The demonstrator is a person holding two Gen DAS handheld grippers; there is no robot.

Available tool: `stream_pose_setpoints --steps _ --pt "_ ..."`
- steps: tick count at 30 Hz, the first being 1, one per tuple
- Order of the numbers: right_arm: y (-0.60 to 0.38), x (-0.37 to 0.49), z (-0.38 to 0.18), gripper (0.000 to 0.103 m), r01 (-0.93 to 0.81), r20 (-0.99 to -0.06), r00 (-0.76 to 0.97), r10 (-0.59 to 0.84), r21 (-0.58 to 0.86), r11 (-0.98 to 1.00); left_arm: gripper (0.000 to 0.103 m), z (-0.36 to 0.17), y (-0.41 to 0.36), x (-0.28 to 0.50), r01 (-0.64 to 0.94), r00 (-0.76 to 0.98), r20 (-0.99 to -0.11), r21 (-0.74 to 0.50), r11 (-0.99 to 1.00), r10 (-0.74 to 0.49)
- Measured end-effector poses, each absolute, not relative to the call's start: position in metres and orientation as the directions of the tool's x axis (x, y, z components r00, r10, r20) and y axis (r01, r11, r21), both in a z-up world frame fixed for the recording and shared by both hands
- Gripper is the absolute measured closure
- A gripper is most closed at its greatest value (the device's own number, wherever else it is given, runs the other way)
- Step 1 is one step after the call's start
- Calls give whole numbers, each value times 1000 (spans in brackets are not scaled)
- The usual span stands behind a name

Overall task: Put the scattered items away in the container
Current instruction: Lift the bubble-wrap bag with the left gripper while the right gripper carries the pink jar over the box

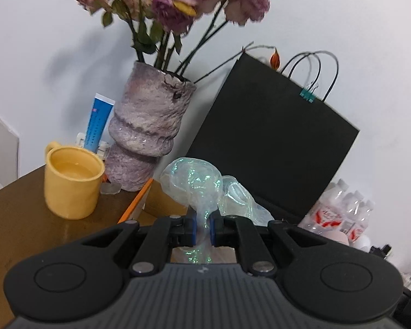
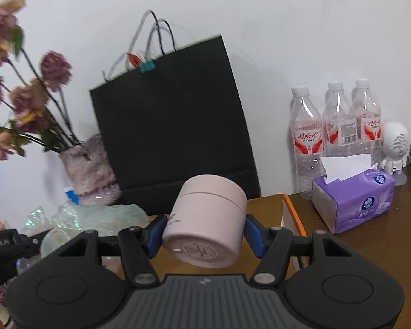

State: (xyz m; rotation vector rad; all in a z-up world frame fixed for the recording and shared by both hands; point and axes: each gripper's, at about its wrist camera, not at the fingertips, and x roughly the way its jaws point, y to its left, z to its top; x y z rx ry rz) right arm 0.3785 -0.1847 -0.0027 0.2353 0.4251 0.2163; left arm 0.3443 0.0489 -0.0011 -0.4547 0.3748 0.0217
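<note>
My left gripper (image 1: 203, 229) is shut on a crumpled iridescent plastic wrapper (image 1: 197, 182), which bulges up above the blue pads over a cardboard box with an orange edge (image 1: 135, 205). In the right wrist view my right gripper (image 2: 204, 233) is shut on a pale pink round jar (image 2: 205, 219), tilted with its base toward the camera, held above the same cardboard box (image 2: 290, 213). The wrapper (image 2: 96, 216) and the left gripper's body show at the lower left of that view.
A yellow mug (image 1: 72, 182) holding liquid, a mottled vase of dried roses (image 1: 148, 134) and a blue tube (image 1: 98, 122) stand left of the box. A black paper bag (image 2: 172, 126) leans on the wall behind. Water bottles (image 2: 337, 126), a purple tissue pack (image 2: 353, 203) and a white figurine (image 2: 394, 148) sit right.
</note>
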Motion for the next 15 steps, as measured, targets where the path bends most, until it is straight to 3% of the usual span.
stream_pose_setpoints --steps 15 --pt "-167 468 -40 43 -160 -528 817 231 177 971 93 -38 52 427 -135 858 -509 -354 926 -69"
